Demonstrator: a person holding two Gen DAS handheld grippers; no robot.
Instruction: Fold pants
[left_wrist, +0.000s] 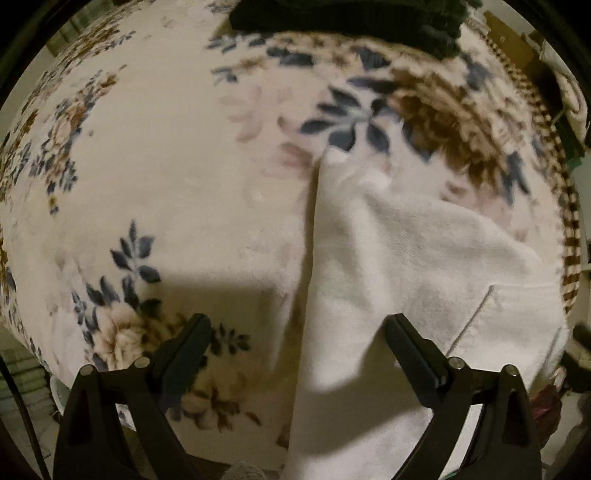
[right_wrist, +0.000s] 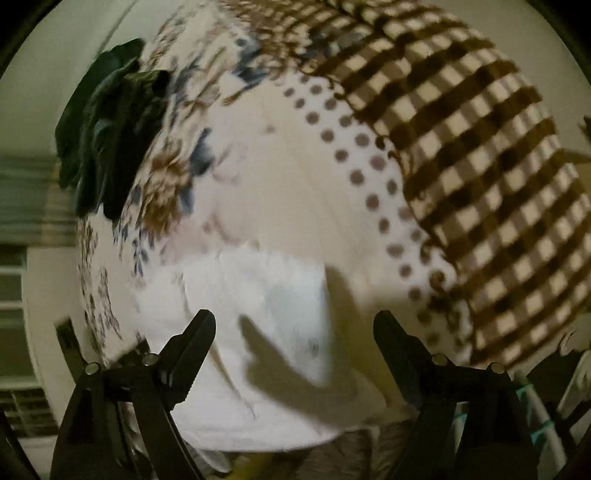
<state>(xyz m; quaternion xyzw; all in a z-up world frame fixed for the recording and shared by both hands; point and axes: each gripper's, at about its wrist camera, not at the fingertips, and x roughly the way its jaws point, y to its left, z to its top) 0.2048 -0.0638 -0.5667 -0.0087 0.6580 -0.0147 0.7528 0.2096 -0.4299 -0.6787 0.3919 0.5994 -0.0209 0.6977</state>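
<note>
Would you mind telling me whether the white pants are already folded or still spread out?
Cannot tell fully. The white pants lie rumpled on the floral blanket, tapering to a point; no neat fold shows.

My left gripper (left_wrist: 297, 328) hangs with its jaws spread wide, both black fingers (left_wrist: 192, 343) angled outward, nothing pinched between them. My right gripper (right_wrist: 294, 325) is the same: jaws gaping, its fingers (right_wrist: 397, 343) well apart and gripping nothing. Both point forward and down, and the right wrist view is blurred.
</note>
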